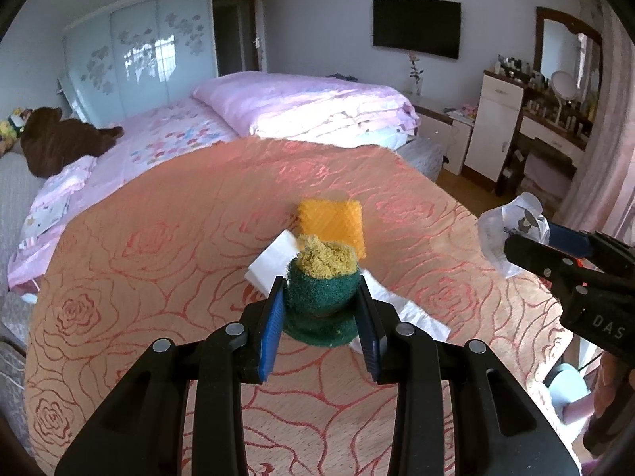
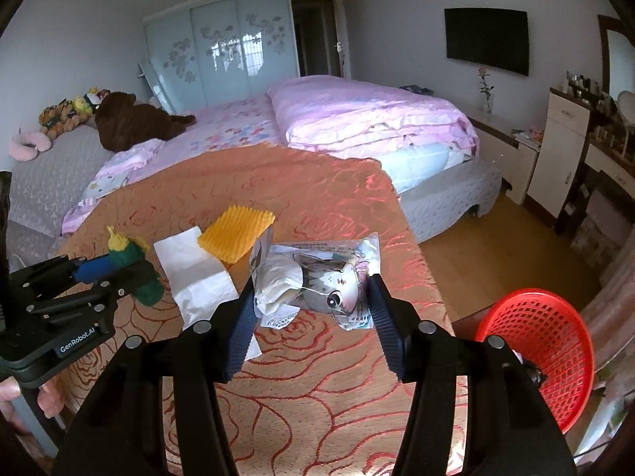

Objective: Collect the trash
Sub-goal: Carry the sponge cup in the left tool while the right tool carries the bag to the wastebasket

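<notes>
My left gripper (image 1: 320, 289) is shut on a green scouring sponge with a yellow top (image 1: 321, 273), squeezed between the blue pads just over the rose-patterned tablecloth (image 1: 158, 258). The right wrist view shows this sponge (image 2: 123, 252) at the left. My right gripper (image 2: 312, 281) is shut on a crumpled plastic wrapper with a cartoon cat (image 2: 317, 273), held above the cloth; this wrapper (image 1: 500, 230) appears at the right of the left wrist view. A yellow ridged foam pad (image 2: 236, 232) and a white tissue (image 2: 194, 269) lie on the table between the two grippers.
A red mesh basket (image 2: 555, 341) stands low off the table's right edge. Behind the table is a bed with pink bedding (image 2: 357, 119) and a brown plush toy (image 2: 127, 123). A white cabinet (image 2: 563, 150) stands at the right wall over wooden floor.
</notes>
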A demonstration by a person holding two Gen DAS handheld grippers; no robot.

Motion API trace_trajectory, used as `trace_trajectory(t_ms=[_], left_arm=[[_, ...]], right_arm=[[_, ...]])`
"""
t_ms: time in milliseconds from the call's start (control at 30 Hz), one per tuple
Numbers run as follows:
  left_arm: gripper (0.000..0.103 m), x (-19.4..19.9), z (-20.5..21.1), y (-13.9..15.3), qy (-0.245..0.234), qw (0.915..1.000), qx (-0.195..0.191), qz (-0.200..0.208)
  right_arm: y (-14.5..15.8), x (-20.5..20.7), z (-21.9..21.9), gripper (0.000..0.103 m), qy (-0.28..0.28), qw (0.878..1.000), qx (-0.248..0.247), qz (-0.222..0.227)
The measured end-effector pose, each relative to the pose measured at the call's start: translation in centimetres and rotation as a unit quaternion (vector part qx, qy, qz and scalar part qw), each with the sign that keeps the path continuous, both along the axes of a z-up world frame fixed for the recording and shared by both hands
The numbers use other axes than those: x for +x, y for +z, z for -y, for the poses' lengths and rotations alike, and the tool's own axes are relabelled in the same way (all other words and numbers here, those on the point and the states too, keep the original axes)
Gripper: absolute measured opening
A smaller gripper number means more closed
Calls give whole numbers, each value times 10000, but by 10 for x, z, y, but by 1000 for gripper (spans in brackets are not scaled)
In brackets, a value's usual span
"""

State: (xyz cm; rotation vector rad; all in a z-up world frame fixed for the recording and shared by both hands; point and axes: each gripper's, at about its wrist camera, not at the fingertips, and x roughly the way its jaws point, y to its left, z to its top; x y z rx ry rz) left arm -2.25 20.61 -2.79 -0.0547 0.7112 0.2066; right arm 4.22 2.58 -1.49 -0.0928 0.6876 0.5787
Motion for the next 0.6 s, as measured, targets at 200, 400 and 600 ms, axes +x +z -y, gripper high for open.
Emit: trace_trajectory(t_ms=[200,400,600], left_arm=[[32,7,17,10,-181,9997,125,77],[32,14,34,17,-394,9991,143,112],[32,22,52,24,-583,9979,201,177]], right_arm=[[14,-1,15,53,-123,9998,108,125],[25,0,31,53,-285,9992,169,225],[28,3,52,53,-476,9983,179,268]])
